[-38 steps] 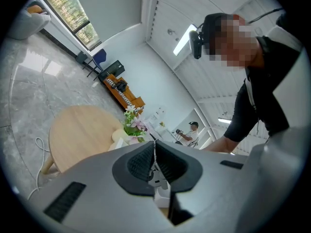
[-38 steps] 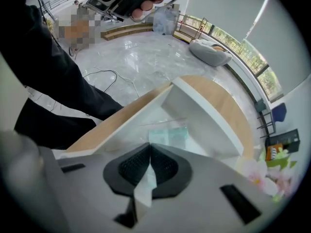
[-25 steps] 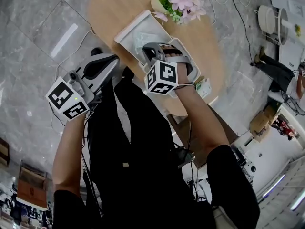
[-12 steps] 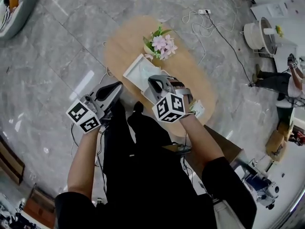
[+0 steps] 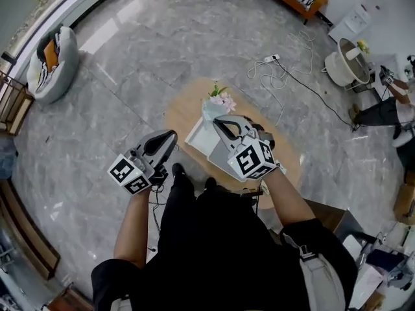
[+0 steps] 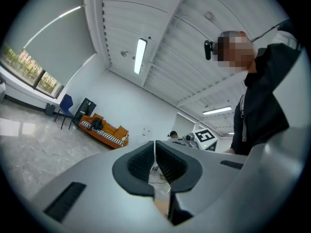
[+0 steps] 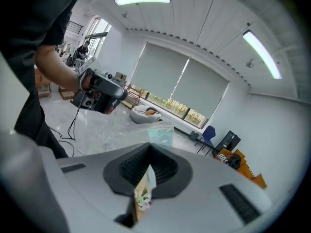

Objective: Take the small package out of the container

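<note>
The small package [image 7: 158, 133] is held clenched in the right claw [image 5: 216, 120], seemingly raised clear of the container [image 5: 196, 138] — only its setting-down is judged left — while the left claw [image 5: 172, 134] is kept closed, empty.

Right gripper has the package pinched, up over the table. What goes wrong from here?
1. The right gripper pinches the small package only by a thin edge of clear film. Much of it sticks out past the tips, so it may slip.
2. In the head view it sits roughly over the flowers and the container on the table. A drop might land back in the container or among the flowers.
</note>
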